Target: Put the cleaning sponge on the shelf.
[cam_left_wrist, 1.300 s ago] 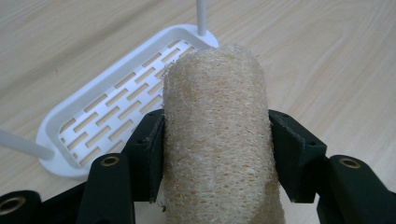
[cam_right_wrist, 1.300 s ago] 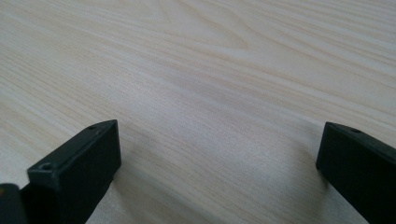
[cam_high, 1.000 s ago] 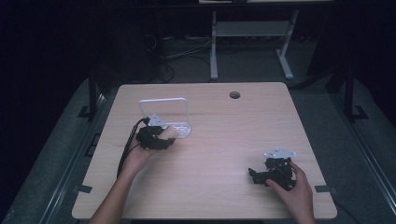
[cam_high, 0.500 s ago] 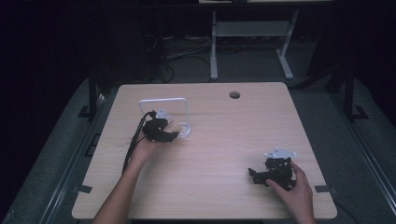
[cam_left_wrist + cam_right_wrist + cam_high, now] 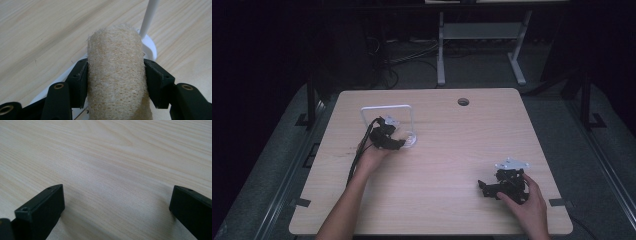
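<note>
My left tongs [image 5: 116,82] grip a loofah roll [image 5: 116,75] above the white rack [image 5: 387,108] near the counter's [image 5: 452,210] left edge; my right tongs [image 5: 117,212] rest open. Next, probably placing the roll.

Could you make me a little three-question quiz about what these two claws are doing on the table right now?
1. True or false: the left claw is closed on a loofah sponge.
2. What does the right claw hold? A) a cup B) nothing C) a sponge
3. Fill in: beside the sponge stands a white ____ with a thin upright bar.

Key:
1. True; both jaws press its sides.
2. B; its jaws stand wide apart over bare table.
3. Rack, a wire frame on the table's left half.
</note>
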Demonstrator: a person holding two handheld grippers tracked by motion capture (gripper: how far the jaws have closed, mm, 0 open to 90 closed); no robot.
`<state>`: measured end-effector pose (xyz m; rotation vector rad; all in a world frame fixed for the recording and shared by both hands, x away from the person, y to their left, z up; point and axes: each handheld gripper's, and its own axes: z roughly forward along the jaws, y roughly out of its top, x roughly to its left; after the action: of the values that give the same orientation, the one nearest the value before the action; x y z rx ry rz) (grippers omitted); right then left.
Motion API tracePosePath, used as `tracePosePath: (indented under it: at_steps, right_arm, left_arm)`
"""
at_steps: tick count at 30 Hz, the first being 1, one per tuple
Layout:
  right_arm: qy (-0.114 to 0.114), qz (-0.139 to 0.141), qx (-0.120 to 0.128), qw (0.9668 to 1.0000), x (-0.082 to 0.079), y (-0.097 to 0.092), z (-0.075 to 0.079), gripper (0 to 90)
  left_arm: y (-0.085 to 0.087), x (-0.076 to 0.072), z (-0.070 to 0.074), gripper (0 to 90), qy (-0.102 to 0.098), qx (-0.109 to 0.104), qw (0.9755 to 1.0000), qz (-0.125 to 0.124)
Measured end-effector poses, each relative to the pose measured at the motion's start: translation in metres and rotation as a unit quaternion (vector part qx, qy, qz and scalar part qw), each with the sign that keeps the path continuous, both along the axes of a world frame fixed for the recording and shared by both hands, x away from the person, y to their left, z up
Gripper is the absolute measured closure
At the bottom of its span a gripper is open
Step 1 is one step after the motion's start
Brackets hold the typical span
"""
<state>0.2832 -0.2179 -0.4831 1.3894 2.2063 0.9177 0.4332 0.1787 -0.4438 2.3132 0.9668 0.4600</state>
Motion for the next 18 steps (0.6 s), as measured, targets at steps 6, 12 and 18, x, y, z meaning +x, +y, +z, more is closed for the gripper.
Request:
tracePosePath:
  at_steps: [6,12,18]
  right_arm:
    - [0.0,0.0,0.0,1.0,0.0,0.0,0.0,0.0]
    - [0.0,0.0,0.0,1.0,0.0,0.0,0.0,0.0]
    - [0.0,0.0,0.0,1.0,0.0,0.0,0.0,0.0]
  left_arm:
    - [-0.0013,0.0024,-0.0038,41.2,0.003,0.002,1.0,0.001]
    - [-0.001,0.0036,-0.005,40.5,0.002,0.001,1.0,-0.001]
    - [-0.0002,0.0027,-0.0027,37.3,-0.001,-0.004,1.0,-0.002]
